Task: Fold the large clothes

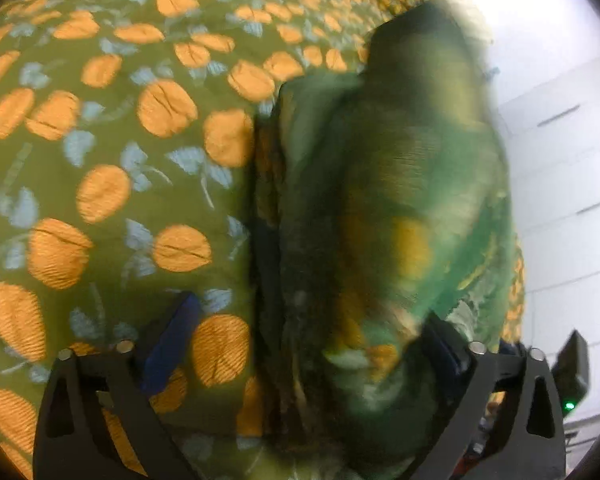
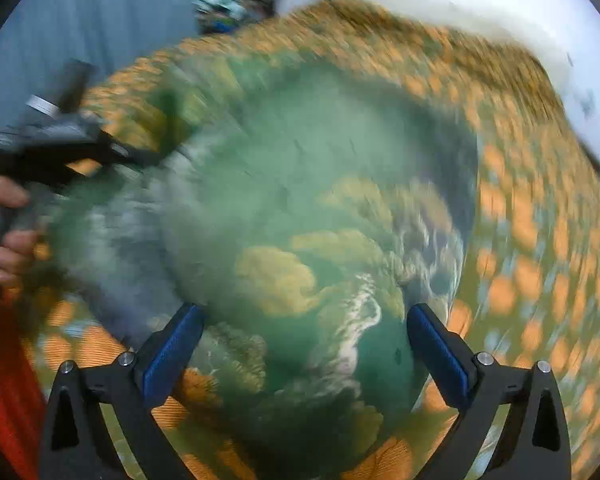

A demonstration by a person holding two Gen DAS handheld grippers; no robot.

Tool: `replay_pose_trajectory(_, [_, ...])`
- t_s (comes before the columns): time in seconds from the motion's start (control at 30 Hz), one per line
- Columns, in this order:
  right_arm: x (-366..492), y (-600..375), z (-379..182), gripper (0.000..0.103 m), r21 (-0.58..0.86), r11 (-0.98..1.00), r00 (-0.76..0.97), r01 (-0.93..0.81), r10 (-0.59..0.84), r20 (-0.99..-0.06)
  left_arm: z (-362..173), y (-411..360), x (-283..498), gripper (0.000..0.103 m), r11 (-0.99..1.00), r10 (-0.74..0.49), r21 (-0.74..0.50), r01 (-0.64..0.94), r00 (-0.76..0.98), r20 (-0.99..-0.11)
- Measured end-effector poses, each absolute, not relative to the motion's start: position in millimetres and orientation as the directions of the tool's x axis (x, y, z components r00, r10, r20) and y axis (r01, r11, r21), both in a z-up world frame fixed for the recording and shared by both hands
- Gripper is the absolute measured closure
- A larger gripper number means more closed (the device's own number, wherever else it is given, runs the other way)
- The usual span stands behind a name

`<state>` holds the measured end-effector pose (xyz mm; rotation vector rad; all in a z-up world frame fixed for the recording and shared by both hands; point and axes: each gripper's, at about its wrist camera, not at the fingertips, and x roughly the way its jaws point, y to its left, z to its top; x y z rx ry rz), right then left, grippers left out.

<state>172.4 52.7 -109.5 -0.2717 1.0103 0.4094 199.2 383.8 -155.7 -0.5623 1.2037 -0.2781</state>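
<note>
My right hand-held gripper [image 2: 304, 344] stands spread wide over the green garment [image 2: 300, 208], grasping nothing; my left hand-held gripper [image 1: 300, 344] looks released too, cloth bunched between its fingers; the garment lies heaped on the orange-print bedspread [image 1: 100, 140]; moving this fast, I could snag one layer and undo the fold.

Motion blur smears the green garment [image 2: 300, 200] in both views, so its folds and edges cannot be traced. In the left wrist view the garment hides the left gripper's [image 1: 300, 344] right finger pad. Above the garment in the right wrist view, a dark cluttered object [image 2: 232, 4] is too blurred to identify.
</note>
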Motion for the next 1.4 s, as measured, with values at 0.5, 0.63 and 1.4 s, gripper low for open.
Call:
replay_pose_trajectory(0.5, [133,-33,-46,0.0,0.096,0.949,0.51,-0.301,0.245,-0.825,-32,385,99,0.0,0.942,-0.26,-0.333,-0.034,0.551,-0.793])
replay_pose_trajectory(0.63, [115,-70,-45,0.0,0.137,0.967,0.505,-0.216,0.231,-0.831,-21,375,74,0.0,0.985,-0.048,-0.136,-0.107,0.589,-0.807])
replay_pose_trajectory(1.4, [61,-141,-21,0.0,0.069,0.992,0.601,-0.102,0.116,-0.791,-10,351,56,0.001,0.991,0.104,0.029,-0.13,0.619,-0.778])
